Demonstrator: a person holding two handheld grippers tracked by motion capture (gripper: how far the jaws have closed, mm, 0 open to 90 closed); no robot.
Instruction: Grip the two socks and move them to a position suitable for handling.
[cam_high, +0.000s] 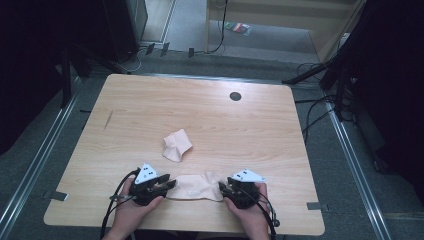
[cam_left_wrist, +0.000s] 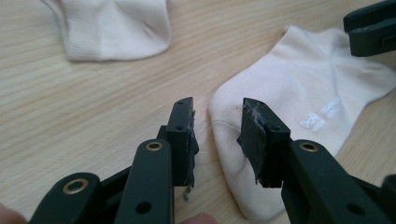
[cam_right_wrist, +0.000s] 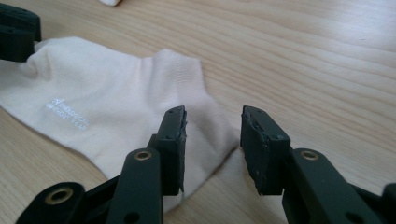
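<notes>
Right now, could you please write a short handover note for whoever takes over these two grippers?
Left gripper: jaws apart over one end of the flat sock, not gripping.
Right gripper: jaws apart over its other end, not gripping.
Second sock lies crumpled further up the table, apart from the first.
Done: one sock laid flat.
Left, probably: grip the flat sock, then deal with the crumpled one.

The table (cam_high: 150, 107) is pale wood with a fine straight grain and a smooth, matt finish. The flat sock (cam_left_wrist: 299, 88) is cream knitted cloth, soft and matt, with a fine ribbed weave and small white lettering printed on it; the second sock (cam_high: 176, 145) is the same cream cloth, crumpled. The left gripper (cam_left_wrist: 217, 126) and right gripper (cam_right_wrist: 212, 130) are matt black plastic with brass-coloured metal rivets; their inner pads look rough and worn, with frayed edges
</notes>
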